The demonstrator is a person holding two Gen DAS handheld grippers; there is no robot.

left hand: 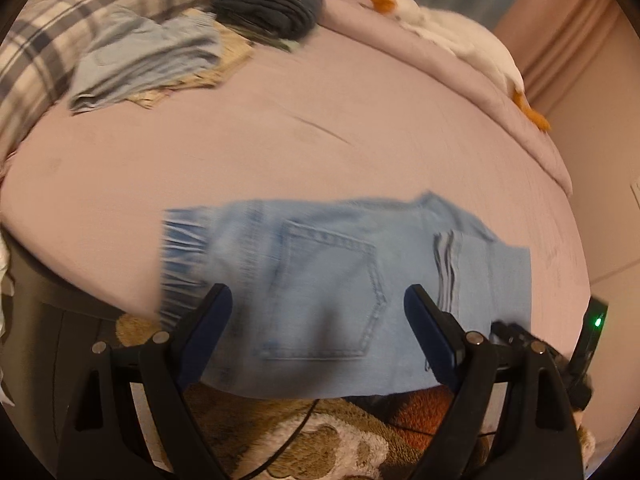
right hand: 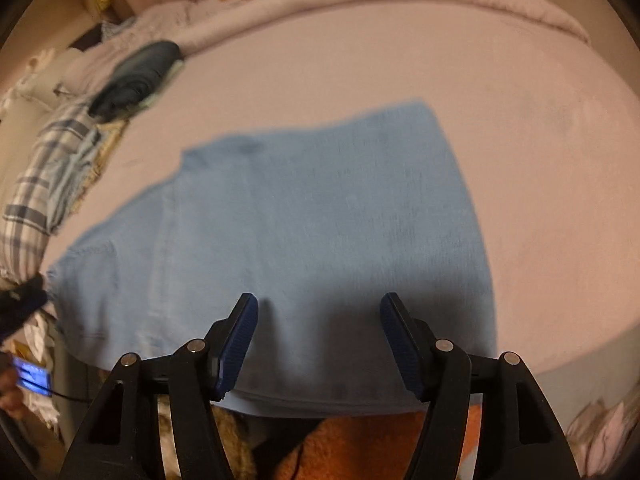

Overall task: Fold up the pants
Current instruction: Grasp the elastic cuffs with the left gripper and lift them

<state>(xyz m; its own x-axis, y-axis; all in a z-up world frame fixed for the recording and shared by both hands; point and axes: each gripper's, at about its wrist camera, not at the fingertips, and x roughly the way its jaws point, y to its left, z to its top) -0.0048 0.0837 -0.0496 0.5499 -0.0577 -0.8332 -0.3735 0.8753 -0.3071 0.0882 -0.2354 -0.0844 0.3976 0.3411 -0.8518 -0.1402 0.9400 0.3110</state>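
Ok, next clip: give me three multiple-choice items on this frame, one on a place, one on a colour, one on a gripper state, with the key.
1. Where do the jeans lie?
A. at the near edge of the bed
B. on the floor
C. on the plaid pillow

2. What colour are the jeans?
A. black
B. light blue
C. red

3. How do the left gripper and right gripper stand?
A. both shut on cloth
B. one open, one shut
C. both open, holding nothing

Key: 1 A, the denim reaches the bed's near edge; 2 B, pale denim in both views; 3 C, fingers spread apart with nothing between them.
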